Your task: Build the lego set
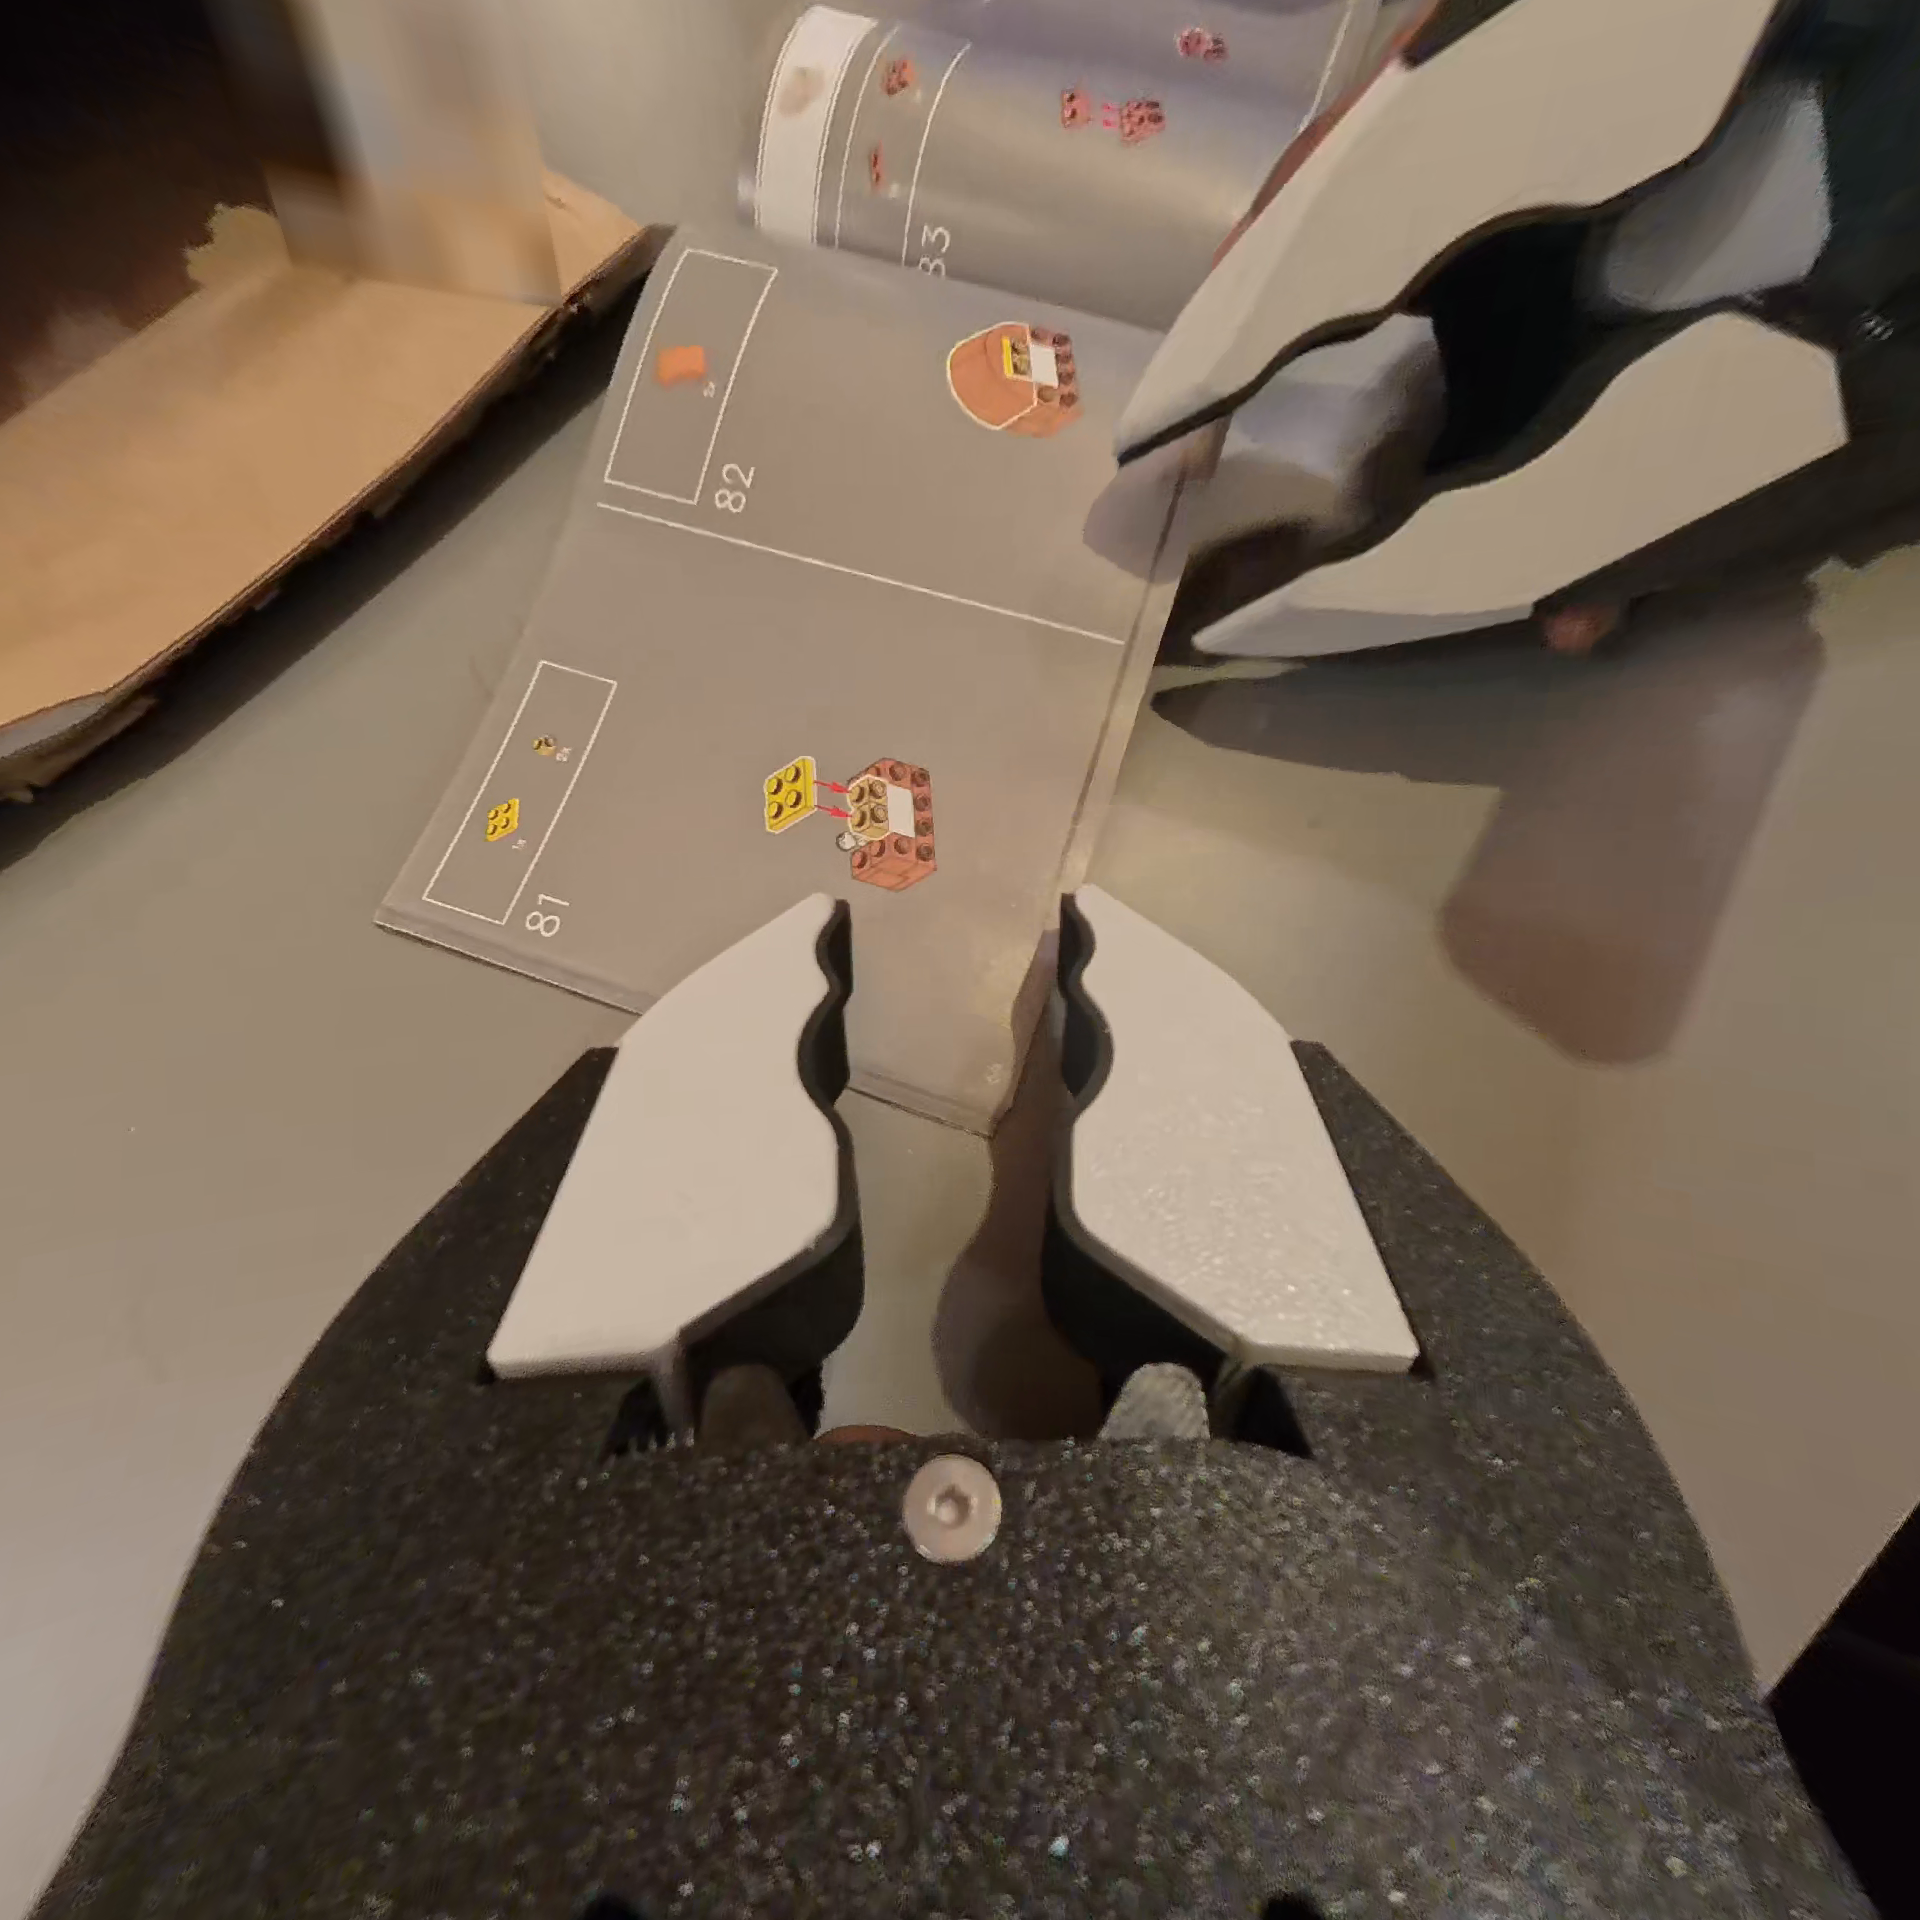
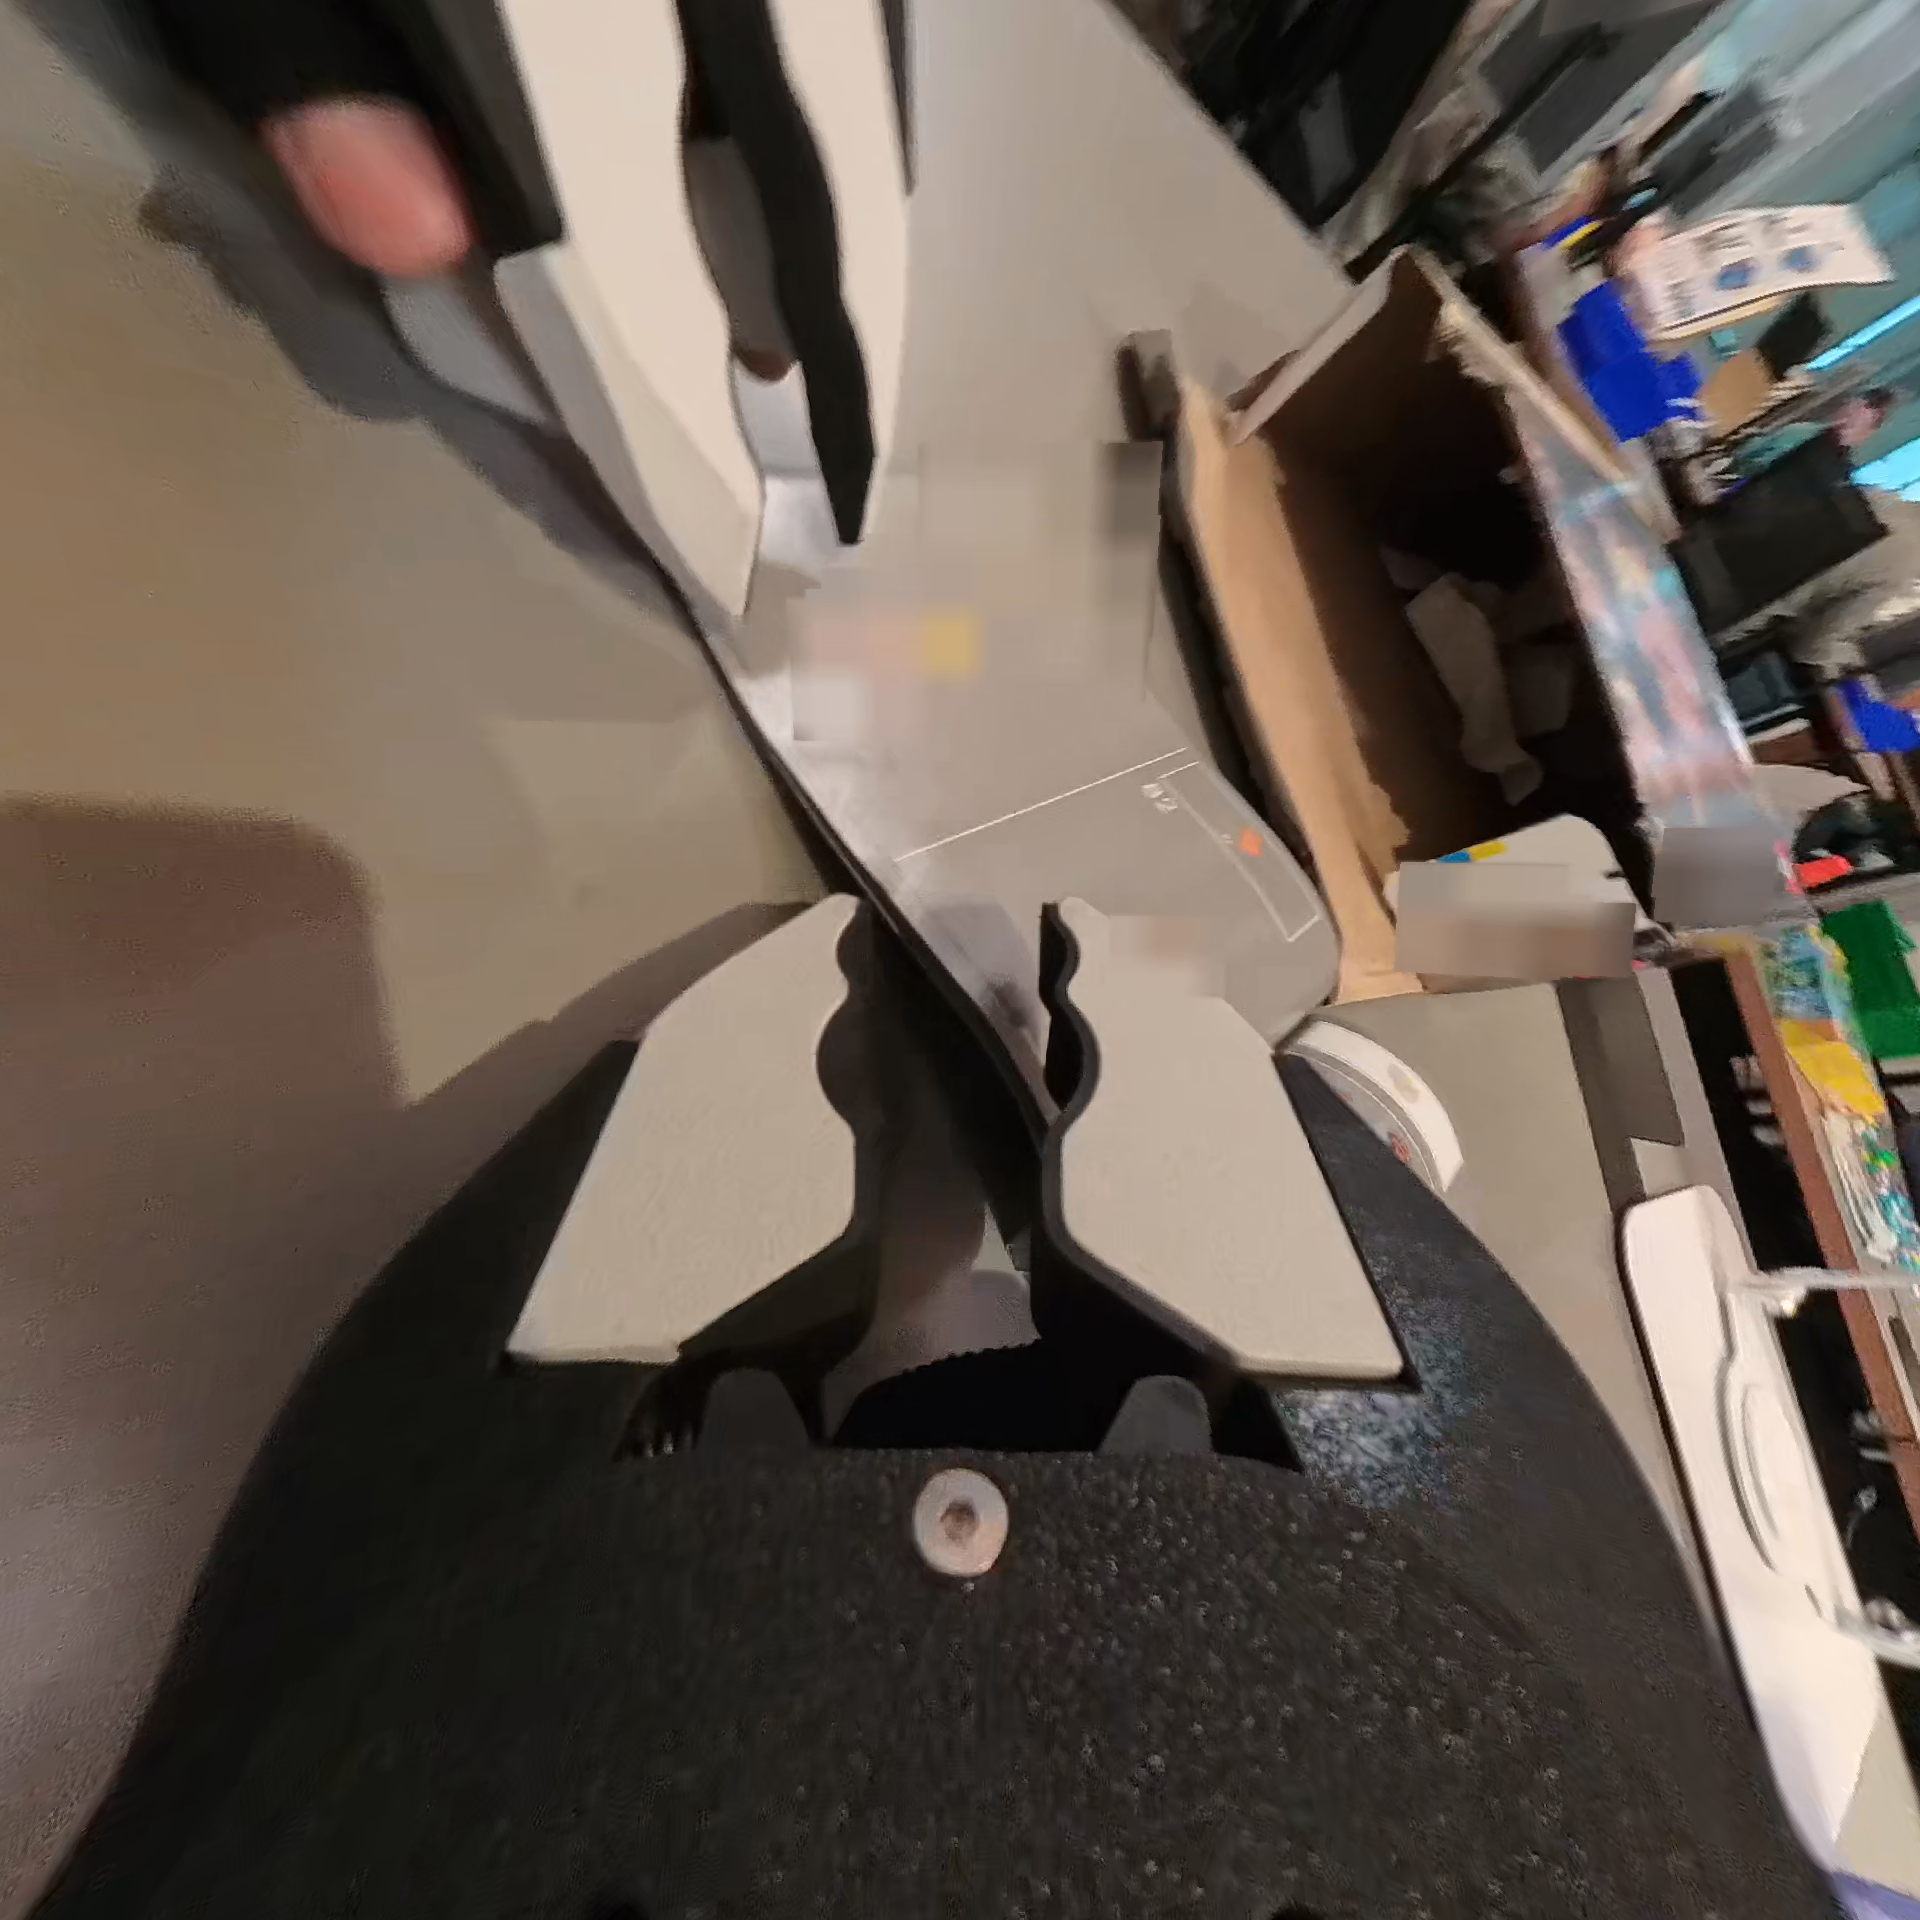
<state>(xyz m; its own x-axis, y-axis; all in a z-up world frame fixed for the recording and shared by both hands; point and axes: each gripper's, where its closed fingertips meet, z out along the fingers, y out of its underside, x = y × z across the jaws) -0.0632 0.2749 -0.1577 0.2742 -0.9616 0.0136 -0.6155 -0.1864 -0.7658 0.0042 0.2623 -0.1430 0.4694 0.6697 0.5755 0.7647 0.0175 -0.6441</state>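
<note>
Two hand-held grippers are working over the table (image 1: 208, 1195): the instruction booklet (image 1: 831, 644) is lying open ahead of the narrowly parted left hand-held gripper (image 1: 951, 935), while the right hand-held gripper (image 2: 951, 925), likewise narrow, is straddling a page edge, probably turning it.

- The left wrist view looks forward and down along its own gripper's fingers (image 1: 951, 971), close above the grey table (image 1: 208, 1143), onto the open instruction booklet (image 1: 831, 623).
- The right wrist view is rolled sideways, very near the booklet's (image 2: 1039, 727) lifted page edge, facing the cardboard box (image 2: 1351, 623).
- Both views share the booklet, the box (image 1: 260, 468) and the other gripper.
</note>
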